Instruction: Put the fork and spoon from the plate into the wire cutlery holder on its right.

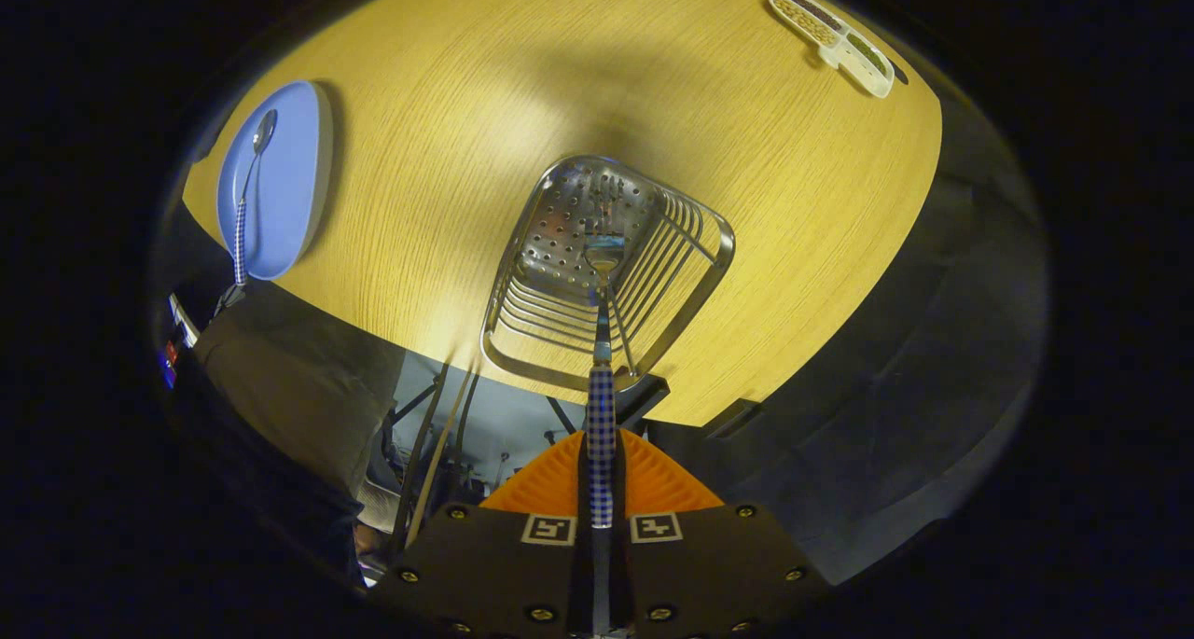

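Wood-grain table [448, 107]: seen from above in the gripper view; a white divided tray [833, 42] is set at its far corner.
Plate [280, 177]: blue, well left of the holder; the spoon [248, 191] is laid across it.
Wire cutlery holder [606, 266]: steel, just ahead of the fingers.
Gripper [601, 476]: fingers pinched on the fork [602, 378] by its checked handle, its head lowered inside the holder.

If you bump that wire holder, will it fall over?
Probably it slides rather than tips: the wire cutlery holder looks wide and squat. It's likely light, being thin wire. The fingers grip the fork inside it, so a nudge could shift it.
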Motion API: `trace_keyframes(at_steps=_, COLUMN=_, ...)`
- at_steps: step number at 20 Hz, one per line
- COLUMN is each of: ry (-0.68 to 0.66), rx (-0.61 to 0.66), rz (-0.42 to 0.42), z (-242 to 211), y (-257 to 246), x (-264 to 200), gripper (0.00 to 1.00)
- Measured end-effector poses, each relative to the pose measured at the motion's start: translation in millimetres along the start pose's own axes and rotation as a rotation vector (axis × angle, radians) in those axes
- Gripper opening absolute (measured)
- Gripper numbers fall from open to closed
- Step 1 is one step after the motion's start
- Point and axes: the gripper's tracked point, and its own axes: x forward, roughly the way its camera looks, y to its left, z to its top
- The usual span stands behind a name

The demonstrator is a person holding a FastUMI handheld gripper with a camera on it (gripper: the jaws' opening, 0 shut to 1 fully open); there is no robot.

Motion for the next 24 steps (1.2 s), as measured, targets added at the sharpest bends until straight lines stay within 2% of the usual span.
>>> trace_keyframes(at_steps=3, ry=-0.015, rx=0.004, rz=-0.004, z=3.6, y=-2.3, x=-5.9, gripper=0.12)
trace_keyframes(at_steps=4, ry=-0.029, rx=0.006, rz=-0.003, z=4.0, y=-2.5, x=-6.9, gripper=0.22)
trace_keyframes(at_steps=5, ry=-0.047, rx=0.011, rz=0.000, z=3.0, y=-1.4, x=-12.9, gripper=0.37)
trace_keyframes(at_steps=8, ry=-0.156, rx=0.044, rz=-0.025, z=1.1, y=-8.4, x=-33.4, gripper=0.43)
trace_keyframes(at_steps=10, ry=-0.254, rx=0.077, rz=-0.011, z=-0.9, y=-0.9, x=-53.1, gripper=0.95)
trace_keyframes(at_steps=13, ry=-0.397, rx=0.136, rz=0.016, z=-4.4, y=21.3, x=-65.9, gripper=0.95)
trace_keyframes(at_steps=17, ry=-0.511, rx=0.174, rz=0.104, z=-9.9, y=68.0, x=-81.1, gripper=0.95)
trace_keyframes(at_steps=21, ry=-0.559, rx=0.184, rz=0.164, z=-7.0, y=107.7, x=-82.6, gripper=0.96)
trace_keyframes(at_steps=24, ry=-0.562, rx=0.165, rz=0.160, z=3.4, y=130.4, x=-74.8, gripper=0.95)
